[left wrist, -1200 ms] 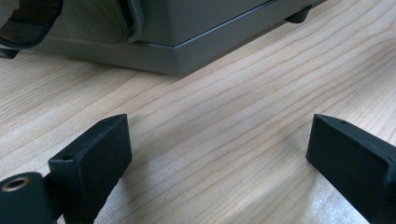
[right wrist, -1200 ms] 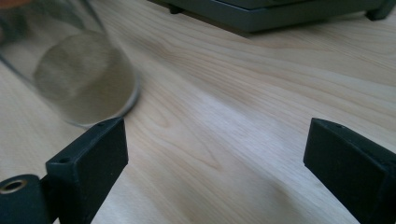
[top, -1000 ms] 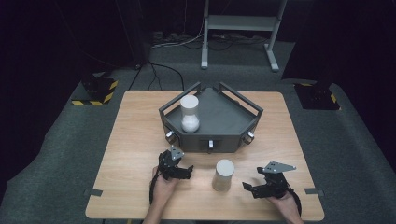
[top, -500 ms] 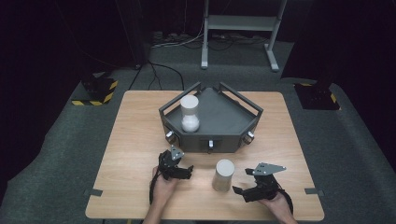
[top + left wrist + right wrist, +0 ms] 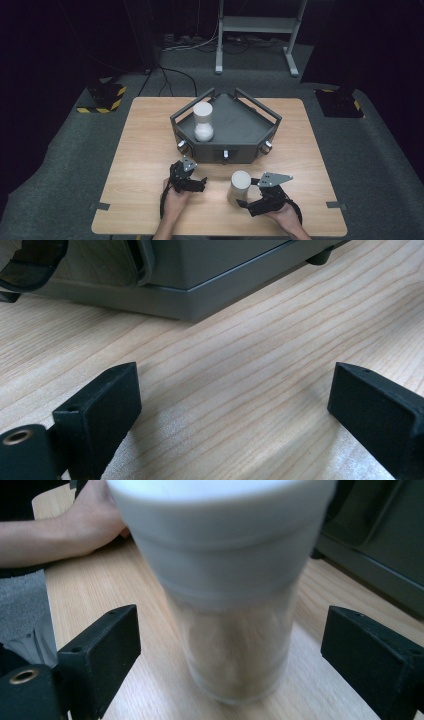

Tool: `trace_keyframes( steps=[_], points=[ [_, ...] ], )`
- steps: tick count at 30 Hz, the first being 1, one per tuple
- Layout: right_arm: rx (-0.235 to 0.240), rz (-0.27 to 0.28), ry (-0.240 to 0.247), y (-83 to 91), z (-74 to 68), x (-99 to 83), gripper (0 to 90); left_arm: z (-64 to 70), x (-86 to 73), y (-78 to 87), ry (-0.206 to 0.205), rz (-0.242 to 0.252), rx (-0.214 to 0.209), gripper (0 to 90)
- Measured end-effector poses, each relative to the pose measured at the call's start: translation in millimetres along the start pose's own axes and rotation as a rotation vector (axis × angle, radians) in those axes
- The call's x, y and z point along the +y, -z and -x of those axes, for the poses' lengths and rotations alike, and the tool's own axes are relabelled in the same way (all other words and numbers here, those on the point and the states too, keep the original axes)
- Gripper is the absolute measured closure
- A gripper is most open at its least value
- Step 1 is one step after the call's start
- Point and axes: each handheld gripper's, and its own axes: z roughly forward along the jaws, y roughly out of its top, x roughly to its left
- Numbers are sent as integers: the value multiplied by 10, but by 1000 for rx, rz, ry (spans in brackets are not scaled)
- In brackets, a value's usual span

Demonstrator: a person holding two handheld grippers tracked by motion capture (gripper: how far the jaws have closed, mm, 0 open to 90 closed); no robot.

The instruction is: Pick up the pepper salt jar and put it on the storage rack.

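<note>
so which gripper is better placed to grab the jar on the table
Right. The right gripper has its open jaws either side of the white-lidded jar; the left gripper is open over bare table.

Jar between the jaws: the white-lidded jar (image 5: 220, 580) is blurred in the right gripper view, and the top edge cuts off its lid.
Jar contents: too smeared to tell what is inside.
Tray ahead of the jaws: the left gripper view cuts the grey tray (image 5: 210, 270) at the top edge.
Hand beyond the jar: the person's left hand (image 5: 95, 515) is half hidden behind the jar.
Tray knobs: too small to read in the high view.
</note>
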Motion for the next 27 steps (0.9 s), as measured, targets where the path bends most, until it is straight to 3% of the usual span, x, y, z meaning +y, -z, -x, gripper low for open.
trace_keyframes(
  steps=[14, 21, 27],
  points=[
    [0, 53, 20, -159, 1, 99, 221, 2, -1, 1, 1, 0, 1, 71],
    [6, 71, 19, -179, -2, 89, 297, 4, -2, 1, 3, 1, 1, 71],
    [-15, 81, 43, -176, -60, 72, 318, 3, -1, 1, 1, 0, 1, 71]
  ],
)
